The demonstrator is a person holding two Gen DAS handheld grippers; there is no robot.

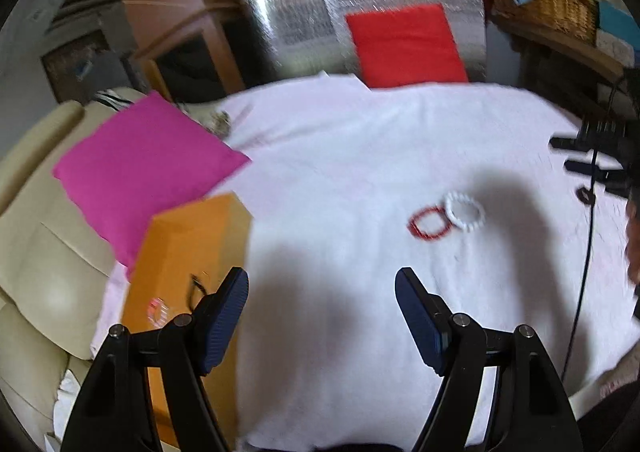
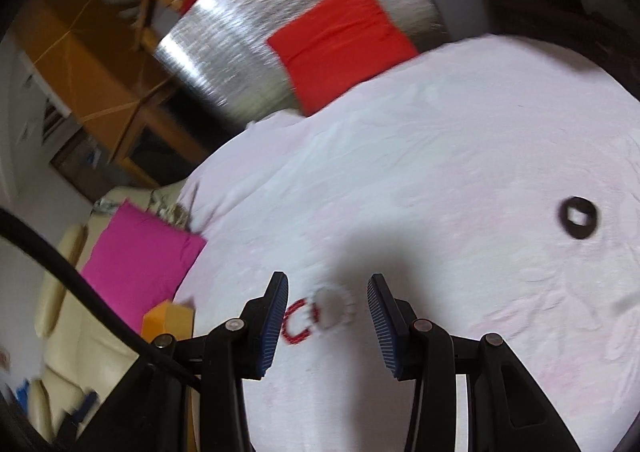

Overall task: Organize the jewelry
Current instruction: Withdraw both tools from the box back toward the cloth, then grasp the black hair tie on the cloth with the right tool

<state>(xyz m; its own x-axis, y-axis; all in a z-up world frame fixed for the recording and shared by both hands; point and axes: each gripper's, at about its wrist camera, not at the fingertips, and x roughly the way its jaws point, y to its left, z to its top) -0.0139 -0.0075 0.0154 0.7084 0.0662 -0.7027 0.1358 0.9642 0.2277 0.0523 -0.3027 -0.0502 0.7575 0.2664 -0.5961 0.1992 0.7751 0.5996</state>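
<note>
Lying on the white cloth [image 1: 340, 180] that covers the bed, well in from its edges, a red beaded bracelet [image 1: 428, 223] and a white beaded bracelet [image 1: 464, 210] touch each other side by side, while a dark ring-shaped bracelet [image 2: 578, 217] sits well apart toward the right edge. All three look light and loose: small beads on a cord, likely floppy and apt to roll or slide on the soft, faintly wrinkled fabric, so pinching across one side of the loop seems the safest hold. An orange box [image 1: 188, 272] with flat, stiff-looking sides stands at the left edge beside a pink cushion [image 1: 140, 168]. The left claw [image 1: 322, 316] is spread wide and empty; the right claw [image 2: 328, 312] is partly spread, also holding nothing, hovering near the red and white pair.
</note>
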